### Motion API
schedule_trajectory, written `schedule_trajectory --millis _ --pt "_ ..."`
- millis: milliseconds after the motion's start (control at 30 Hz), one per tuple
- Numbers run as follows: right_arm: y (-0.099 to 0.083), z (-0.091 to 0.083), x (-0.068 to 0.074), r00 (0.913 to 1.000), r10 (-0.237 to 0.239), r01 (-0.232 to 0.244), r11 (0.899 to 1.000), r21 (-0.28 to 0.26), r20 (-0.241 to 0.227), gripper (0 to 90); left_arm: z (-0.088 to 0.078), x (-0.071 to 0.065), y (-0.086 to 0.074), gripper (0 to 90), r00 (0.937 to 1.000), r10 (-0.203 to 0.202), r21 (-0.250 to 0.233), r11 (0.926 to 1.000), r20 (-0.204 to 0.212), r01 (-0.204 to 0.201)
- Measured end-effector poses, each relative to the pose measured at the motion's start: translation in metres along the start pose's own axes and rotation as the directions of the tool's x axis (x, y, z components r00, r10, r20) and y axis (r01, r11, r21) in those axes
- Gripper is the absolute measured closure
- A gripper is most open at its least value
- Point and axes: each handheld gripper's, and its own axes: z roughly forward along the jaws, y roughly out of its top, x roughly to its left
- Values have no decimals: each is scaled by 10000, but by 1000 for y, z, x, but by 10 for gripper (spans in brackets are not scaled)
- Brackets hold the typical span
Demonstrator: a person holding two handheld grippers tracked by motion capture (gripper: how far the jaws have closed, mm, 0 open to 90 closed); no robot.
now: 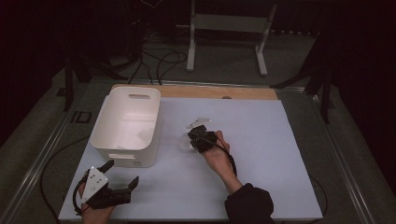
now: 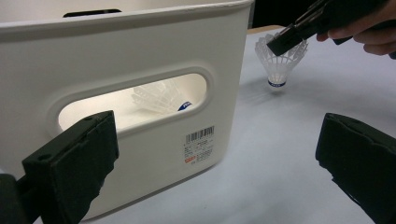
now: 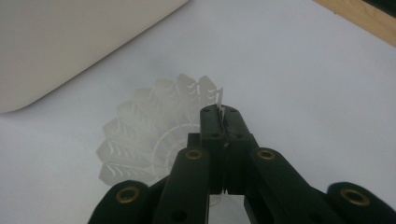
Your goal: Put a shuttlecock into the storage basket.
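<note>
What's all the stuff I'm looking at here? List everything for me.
shuttlecock on the table: one, white plastic with a blue band, standing on its cork end right of the bin, its skirt rim pinched by the right tool.
shuttlecock in the bin: one, white with a blue band, lying inside, seen through the handle slot.
bin: one, white, on the table's left part, barcode label on its near wall.
table: one, pale top with a wooden far edge.
stand: one, white, on the floor beyond the table.
left tool: black, open, near the bin.
right tool: black, shut on the skirt.
</note>
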Motion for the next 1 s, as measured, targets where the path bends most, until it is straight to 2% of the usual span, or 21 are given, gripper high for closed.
schedule_trajectory --millis 1000 --pt "6 -16 4 9999 125 -125 9978 -656 -5 892 0 0 0 0 10000 -10 -7 10000 7 10"
